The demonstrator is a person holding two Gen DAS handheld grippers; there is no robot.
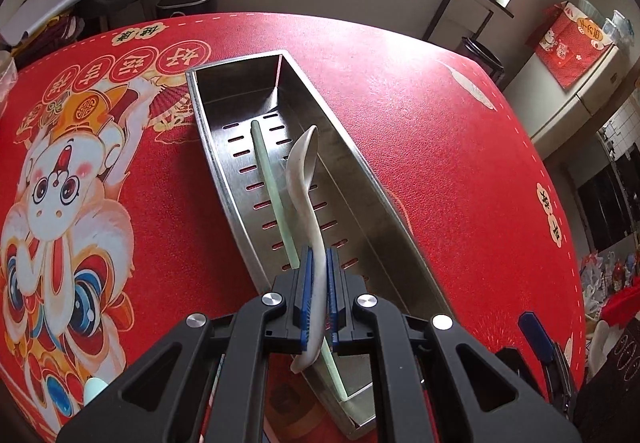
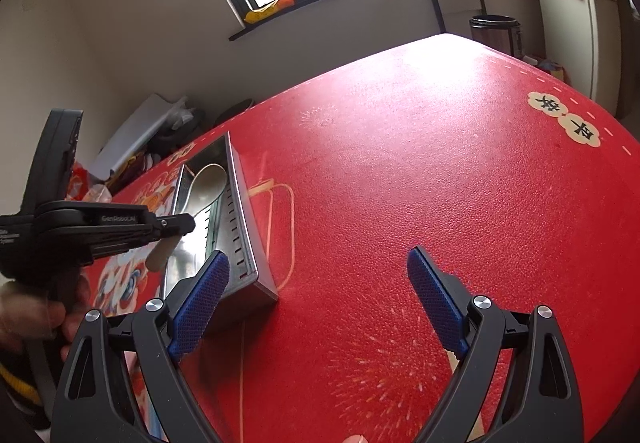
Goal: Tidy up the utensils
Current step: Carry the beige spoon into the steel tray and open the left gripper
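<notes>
A long steel tray (image 1: 224, 171) with drain slots lies on the red table mat. A pale green chopstick (image 1: 267, 179) lies along its floor. My left gripper (image 1: 319, 263) is shut on the handle of a white ceramic spoon (image 1: 302, 167) and holds it over the tray, bowl pointing away. In the right wrist view the tray (image 2: 244, 203) is at the left with the spoon bowl (image 2: 206, 185) above it and the left gripper (image 2: 176, 225) beside it. My right gripper (image 2: 318, 275) is open and empty over bare mat, to the right of the tray.
The red mat (image 1: 420, 131) has a printed cartoon figure (image 1: 64, 195) left of the tray. A pale green utensil tip (image 1: 95, 389) shows at the near left edge. Bins and a chair stand beyond the table's far edge (image 2: 440, 39).
</notes>
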